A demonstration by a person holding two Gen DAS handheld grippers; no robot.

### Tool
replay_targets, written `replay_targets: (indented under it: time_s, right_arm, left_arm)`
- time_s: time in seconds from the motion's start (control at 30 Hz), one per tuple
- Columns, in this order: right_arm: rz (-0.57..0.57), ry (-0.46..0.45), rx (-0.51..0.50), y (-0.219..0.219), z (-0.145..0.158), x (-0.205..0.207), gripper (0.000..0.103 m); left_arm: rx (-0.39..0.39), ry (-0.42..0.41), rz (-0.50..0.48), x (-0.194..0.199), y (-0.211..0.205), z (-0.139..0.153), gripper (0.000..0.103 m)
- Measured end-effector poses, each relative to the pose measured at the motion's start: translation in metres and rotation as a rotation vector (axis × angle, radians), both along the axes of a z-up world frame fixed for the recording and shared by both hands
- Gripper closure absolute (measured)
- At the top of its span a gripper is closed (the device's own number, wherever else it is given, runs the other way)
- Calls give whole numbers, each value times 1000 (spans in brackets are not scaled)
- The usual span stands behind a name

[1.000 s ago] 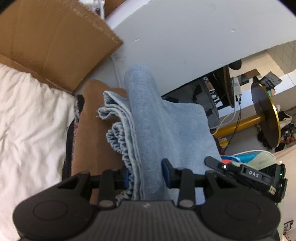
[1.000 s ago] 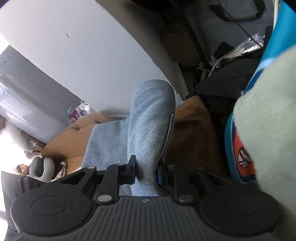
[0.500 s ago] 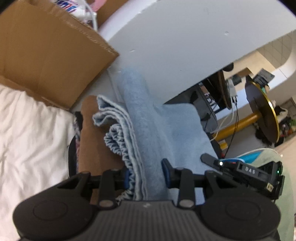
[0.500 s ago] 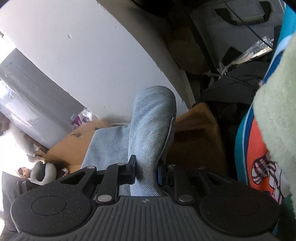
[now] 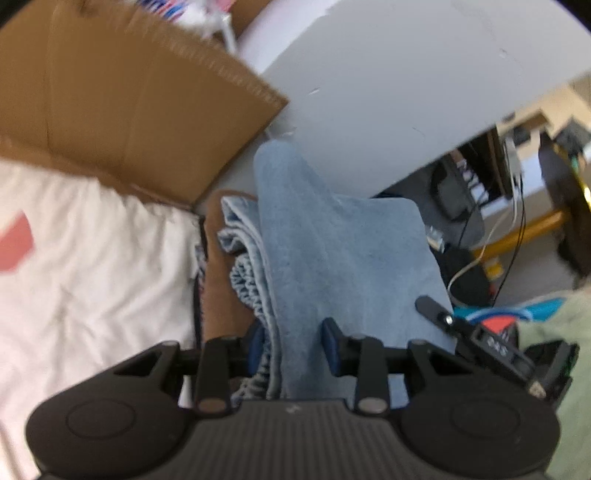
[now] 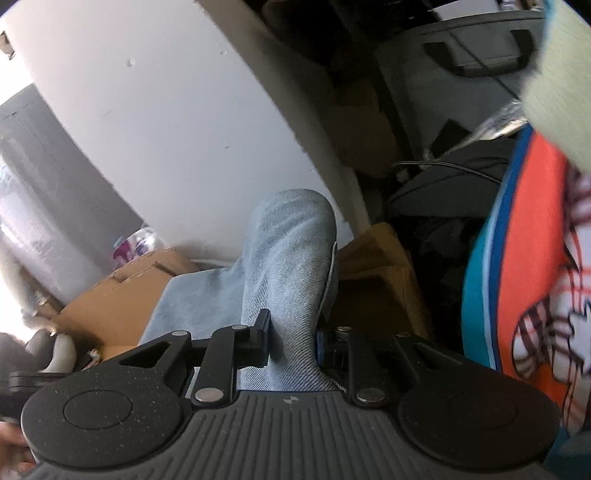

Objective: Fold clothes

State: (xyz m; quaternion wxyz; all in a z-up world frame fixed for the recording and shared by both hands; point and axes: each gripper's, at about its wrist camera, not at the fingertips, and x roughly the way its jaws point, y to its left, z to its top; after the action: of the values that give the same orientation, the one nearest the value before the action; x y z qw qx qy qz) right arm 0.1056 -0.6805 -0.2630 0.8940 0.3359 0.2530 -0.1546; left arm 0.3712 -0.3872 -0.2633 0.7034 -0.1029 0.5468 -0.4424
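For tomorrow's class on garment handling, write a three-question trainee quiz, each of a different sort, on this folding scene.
1. True or false: the left hand-held gripper is shut on the light blue denim garment.
2. What lies left of the garment in the left wrist view: A brown cardboard flap, B a metal bucket?
3. Fill in: the right hand-held gripper grips ___ fabric.

Key: 1 true; 2 A; 3 denim.

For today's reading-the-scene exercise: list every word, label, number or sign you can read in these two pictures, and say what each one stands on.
Small black device beside the denim: white characters, too blurred to read.
Packaging behind the cardboard box: red and blue print, too blurred to read.
Orange and blue fabric: a drawing only, no words.
Nothing else carries text.
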Motion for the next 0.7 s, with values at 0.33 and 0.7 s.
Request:
replay_targets:
  time_s: [0.33,0.7]
  right_arm:
    - [-35,4,12,1,-6,0,79]
    - [-47,18,-7,4,-5,1,77]
  left_arm:
    - [89,-142,-21,16,-18,73,73]
    - [221,-256,-71,2,-68,65,83]
